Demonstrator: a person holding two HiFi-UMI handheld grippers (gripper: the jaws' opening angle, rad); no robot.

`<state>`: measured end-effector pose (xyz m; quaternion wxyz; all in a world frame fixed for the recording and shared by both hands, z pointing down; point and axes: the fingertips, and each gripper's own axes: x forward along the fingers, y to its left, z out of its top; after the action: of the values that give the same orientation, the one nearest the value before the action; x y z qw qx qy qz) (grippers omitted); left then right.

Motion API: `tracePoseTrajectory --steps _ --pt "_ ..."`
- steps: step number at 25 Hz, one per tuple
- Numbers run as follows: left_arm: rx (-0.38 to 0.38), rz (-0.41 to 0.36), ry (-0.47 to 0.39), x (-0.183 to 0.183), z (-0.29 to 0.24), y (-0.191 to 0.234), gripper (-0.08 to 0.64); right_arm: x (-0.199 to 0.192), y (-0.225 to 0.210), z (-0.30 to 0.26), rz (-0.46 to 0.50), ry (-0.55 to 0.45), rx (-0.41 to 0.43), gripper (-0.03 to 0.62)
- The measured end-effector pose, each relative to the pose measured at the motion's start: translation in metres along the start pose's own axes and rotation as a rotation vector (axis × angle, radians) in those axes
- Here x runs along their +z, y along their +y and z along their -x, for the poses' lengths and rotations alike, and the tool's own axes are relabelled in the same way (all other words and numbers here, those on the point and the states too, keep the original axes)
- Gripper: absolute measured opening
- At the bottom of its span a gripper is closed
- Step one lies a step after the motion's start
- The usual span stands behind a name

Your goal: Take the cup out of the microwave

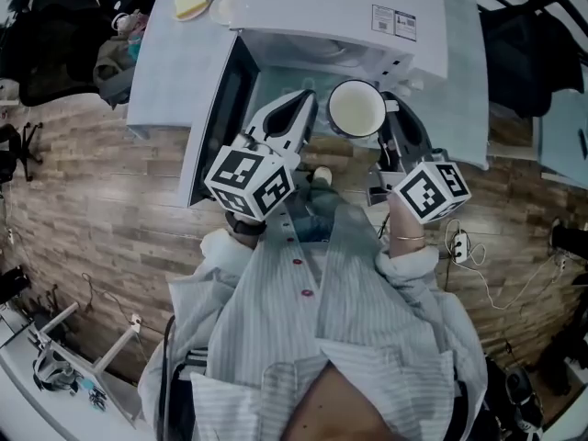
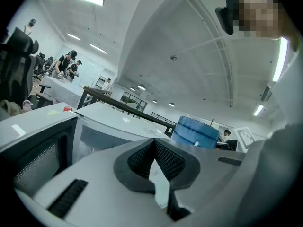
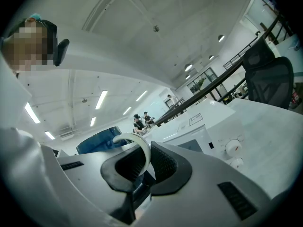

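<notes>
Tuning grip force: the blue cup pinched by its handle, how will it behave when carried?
The cup looks like rigid glazed ceramic: probably stiff, fairly heavy, breakable if knocked. The right gripper pinches only the thin handle, so the body sits off to one side and may pivot. Smooth glaze could slip.

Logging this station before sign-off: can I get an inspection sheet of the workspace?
Surface: white table carrying the microwave, whose door is swung open.
Job's things: cup, blue outside, held at the microwave's open front.
Clutter: plate with bread, beside the microwave.
Grippers: right gripper shut on the cup's handle; left gripper shut, holding nothing, beside the cup.
Cables: white cable and plug strip on the floor.
Surroundings: wood-plank floor, black chair.
</notes>
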<state>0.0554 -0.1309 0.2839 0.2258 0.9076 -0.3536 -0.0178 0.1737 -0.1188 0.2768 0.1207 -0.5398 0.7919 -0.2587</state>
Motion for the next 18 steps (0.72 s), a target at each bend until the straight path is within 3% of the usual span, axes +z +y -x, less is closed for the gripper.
tracePoseTrajectory --steps 18 --pt "-0.043 -0.007 -0.010 0.002 -0.017 -0.007 0.008 0.004 -0.005 -0.002 -0.008 -0.008 0.009 0.052"
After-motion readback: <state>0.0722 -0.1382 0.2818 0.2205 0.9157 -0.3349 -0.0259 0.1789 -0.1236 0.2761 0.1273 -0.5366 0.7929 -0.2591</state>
